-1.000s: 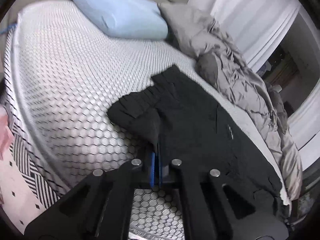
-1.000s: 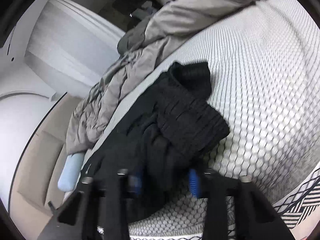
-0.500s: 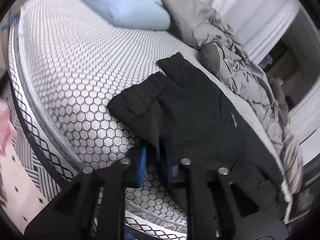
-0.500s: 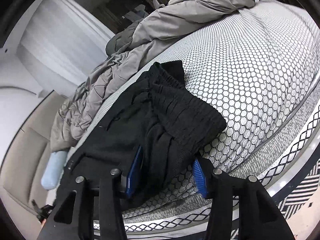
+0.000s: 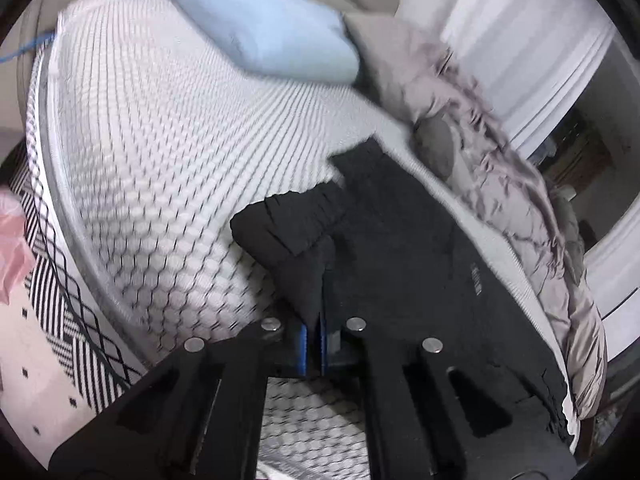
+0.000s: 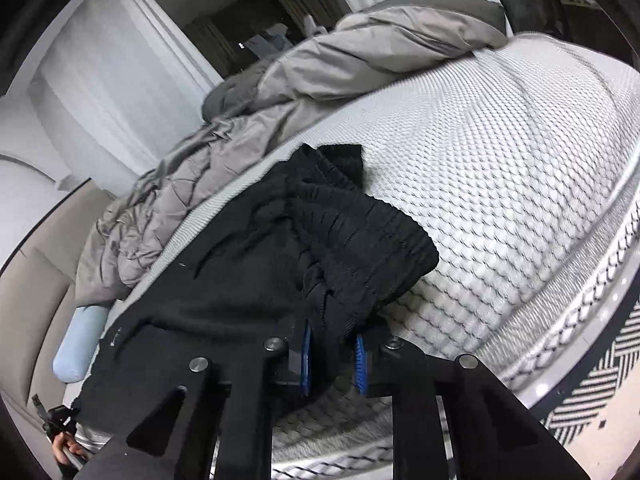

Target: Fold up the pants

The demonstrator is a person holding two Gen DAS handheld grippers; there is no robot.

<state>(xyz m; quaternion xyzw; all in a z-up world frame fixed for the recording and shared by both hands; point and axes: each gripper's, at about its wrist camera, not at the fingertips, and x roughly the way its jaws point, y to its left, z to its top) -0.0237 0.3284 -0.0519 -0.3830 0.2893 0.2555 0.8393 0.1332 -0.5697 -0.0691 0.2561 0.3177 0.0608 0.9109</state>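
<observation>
Black pants (image 5: 400, 248), lying on the honeycomb-patterned mattress (image 5: 160, 152) beside a rumpled grey duvet (image 5: 500, 152). Left gripper (image 5: 313, 344): jaws just closed, pinching a fold of the cloth. Right gripper (image 6: 333, 354): jaws just closed, clamping the ribbed waistband (image 6: 360, 240). Pale blue pillow (image 5: 260, 24) beyond.

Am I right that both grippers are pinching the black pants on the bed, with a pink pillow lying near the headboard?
Not quite: the pillow is light blue, as the left wrist view shows. Both the left gripper and right gripper do pinch the black pants.
</observation>
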